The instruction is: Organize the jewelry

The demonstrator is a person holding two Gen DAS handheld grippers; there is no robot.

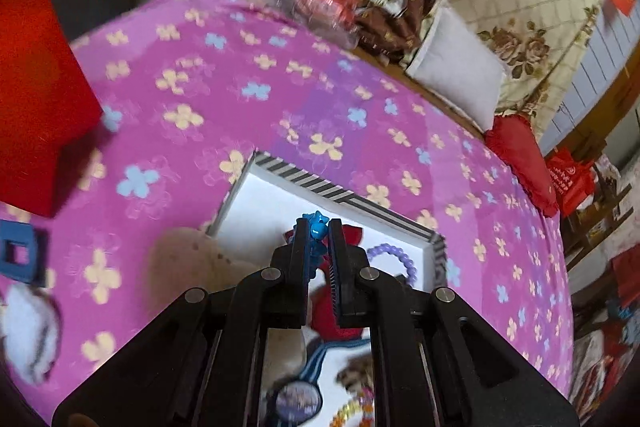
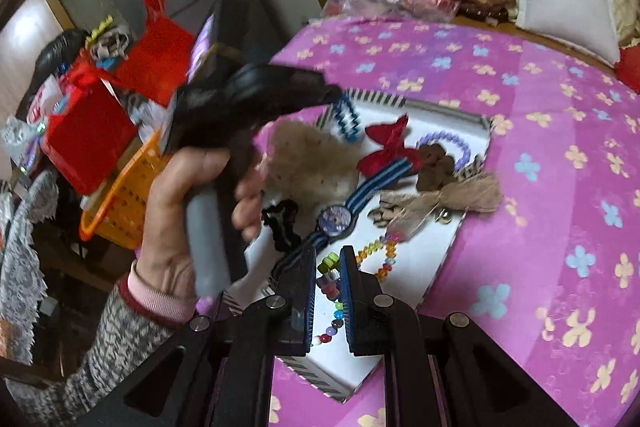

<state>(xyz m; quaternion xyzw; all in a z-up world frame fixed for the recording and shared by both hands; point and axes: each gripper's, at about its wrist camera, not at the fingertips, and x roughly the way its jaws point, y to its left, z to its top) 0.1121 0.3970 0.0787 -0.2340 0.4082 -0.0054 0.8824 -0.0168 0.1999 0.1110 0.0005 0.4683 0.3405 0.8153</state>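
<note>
Jewelry tray [image 2: 420, 259] lies on the purple bedspread [image 2: 520, 107]. Left gripper [image 1: 319, 227], clenched on a blue hair clip [image 1: 316, 225], hangs above its far edge; right gripper [image 2: 326, 255], clamped on a beaded string [image 2: 332, 303], hangs above its near edge.

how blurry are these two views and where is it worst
Left wrist view: motion-smeared bedspread; sharp left gripper shut on blue hair clip. Right wrist view: person's hand smeared worst, white tray softer, right gripper crisp. Fisheye bends both edges.
</note>
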